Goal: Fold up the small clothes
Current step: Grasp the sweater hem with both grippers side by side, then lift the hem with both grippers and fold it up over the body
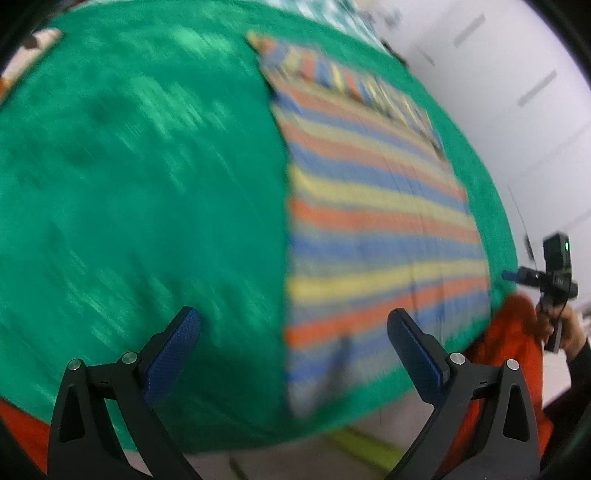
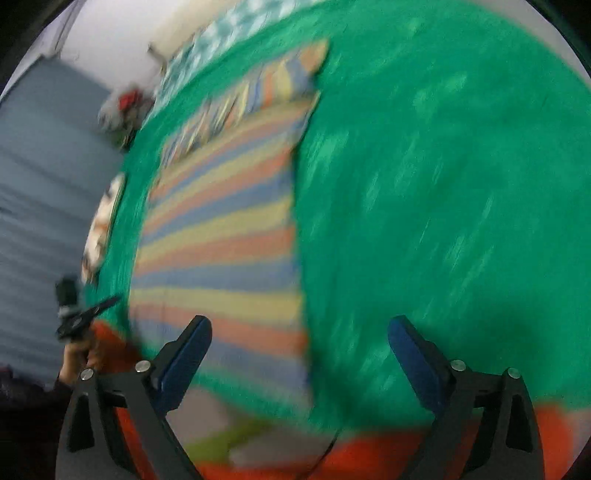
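A striped garment [image 1: 373, 221] in orange, blue and yellow lies flat, folded into a long rectangle, on a green cloth [image 1: 140, 192]. It also shows in the right wrist view [image 2: 221, 240]. My left gripper [image 1: 293, 332] is open and empty, held above the garment's near left edge. My right gripper [image 2: 299, 339] is open and empty, above the garment's near right edge. Each gripper shows in the other's view, the right one [image 1: 554, 273] at the far right, the left one [image 2: 77, 314] at the far left. Both views are motion-blurred.
The green cloth [image 2: 443, 184] covers the table, with an orange layer [image 2: 369, 458] under its near edge. A patterned teal cloth [image 2: 229, 33] lies at the far end. A small red and white object [image 2: 122, 107] sits beyond the table.
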`<state>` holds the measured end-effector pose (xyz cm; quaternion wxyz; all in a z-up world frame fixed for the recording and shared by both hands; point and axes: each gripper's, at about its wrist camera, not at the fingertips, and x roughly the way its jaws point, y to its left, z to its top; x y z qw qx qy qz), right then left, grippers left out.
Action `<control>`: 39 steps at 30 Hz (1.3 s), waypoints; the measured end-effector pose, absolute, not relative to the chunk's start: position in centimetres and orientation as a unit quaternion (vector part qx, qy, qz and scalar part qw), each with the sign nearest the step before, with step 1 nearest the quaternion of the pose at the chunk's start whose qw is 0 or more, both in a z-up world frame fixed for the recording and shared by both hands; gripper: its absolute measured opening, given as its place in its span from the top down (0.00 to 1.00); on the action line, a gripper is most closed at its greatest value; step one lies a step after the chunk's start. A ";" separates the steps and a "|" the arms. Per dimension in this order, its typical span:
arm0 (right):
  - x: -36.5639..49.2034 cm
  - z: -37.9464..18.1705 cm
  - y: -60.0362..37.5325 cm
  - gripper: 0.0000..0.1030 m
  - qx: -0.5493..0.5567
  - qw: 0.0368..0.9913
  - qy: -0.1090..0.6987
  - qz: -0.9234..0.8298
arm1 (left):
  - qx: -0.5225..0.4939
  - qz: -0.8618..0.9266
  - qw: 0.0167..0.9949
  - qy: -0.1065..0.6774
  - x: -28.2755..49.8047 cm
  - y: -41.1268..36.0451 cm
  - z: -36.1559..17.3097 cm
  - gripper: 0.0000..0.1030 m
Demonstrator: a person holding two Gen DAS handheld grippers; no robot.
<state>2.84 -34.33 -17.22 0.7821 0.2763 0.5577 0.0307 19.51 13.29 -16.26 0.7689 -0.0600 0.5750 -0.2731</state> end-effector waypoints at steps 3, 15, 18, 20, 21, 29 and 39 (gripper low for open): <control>1.8 -19.2 -32.4 0.26 0.295 0.746 0.596 0.035 | -0.038 -0.284 0.758 0.586 18.4 11.3 -17.2 0.18; 3.3 -21.0 -30.1 0.93 0.258 0.717 0.644 0.067 | -0.124 -0.297 0.718 0.616 18.4 11.7 -18.7 0.96; 3.0 -19.3 -29.7 0.94 0.246 0.729 0.636 0.060 | -0.131 -0.300 0.722 0.610 18.1 12.2 -17.5 0.97; 2.5 -18.3 -29.6 0.94 0.239 0.733 0.634 0.057 | -0.129 -0.303 0.721 0.609 17.7 12.4 -16.8 0.97; 2.3 -18.0 -29.5 0.94 0.235 0.733 0.636 0.058 | -0.121 -0.307 0.718 0.612 17.5 12.4 -16.5 0.97; 0.0 -18.1 -28.4 0.94 0.219 0.713 0.664 0.062 | -0.077 -0.308 0.684 0.657 14.6 12.8 -16.1 0.97; 1.3 -15.7 -30.1 0.94 0.327 0.738 0.586 0.073 | -0.206 -0.316 0.681 0.628 18.8 13.4 -13.1 0.97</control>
